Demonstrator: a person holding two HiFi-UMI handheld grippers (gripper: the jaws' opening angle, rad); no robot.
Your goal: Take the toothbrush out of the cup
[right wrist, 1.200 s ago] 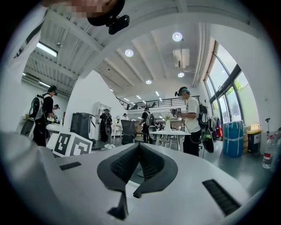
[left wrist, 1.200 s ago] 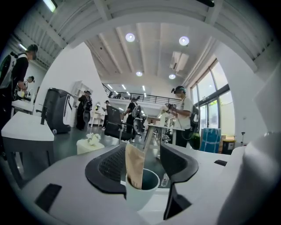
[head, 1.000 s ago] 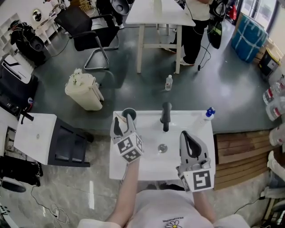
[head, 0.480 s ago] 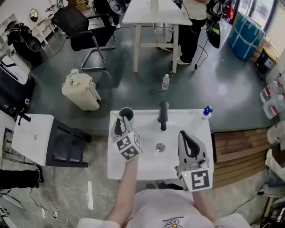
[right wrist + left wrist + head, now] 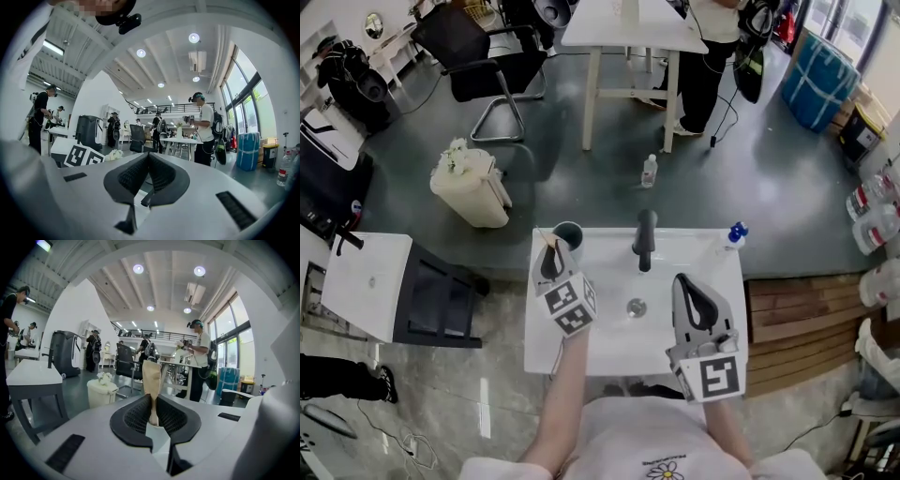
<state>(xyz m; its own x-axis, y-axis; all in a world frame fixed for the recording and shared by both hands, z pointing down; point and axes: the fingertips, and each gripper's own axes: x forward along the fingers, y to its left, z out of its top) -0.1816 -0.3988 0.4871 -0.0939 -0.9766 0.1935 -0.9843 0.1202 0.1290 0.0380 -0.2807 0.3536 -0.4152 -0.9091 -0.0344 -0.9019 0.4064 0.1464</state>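
Left gripper (image 5: 153,398) has just been closing, and now its ribbed black pads pinch the toothbrush (image 5: 151,378). It's a flat, pale tan, wood-like handle, upright at centre frame and widening above the jaws. In the head view it stands at the dark cup (image 5: 569,232) on the upper-left corner of the white sink (image 5: 609,349), left of the black faucet (image 5: 644,240). Right gripper (image 5: 695,298), lower right, hovers over the basin, jaws together, nothing between them.

Head view: overhead, steeply down on sink (image 5: 609,352). Gripper views: low, level, both facing standing person (image 5: 200,357).
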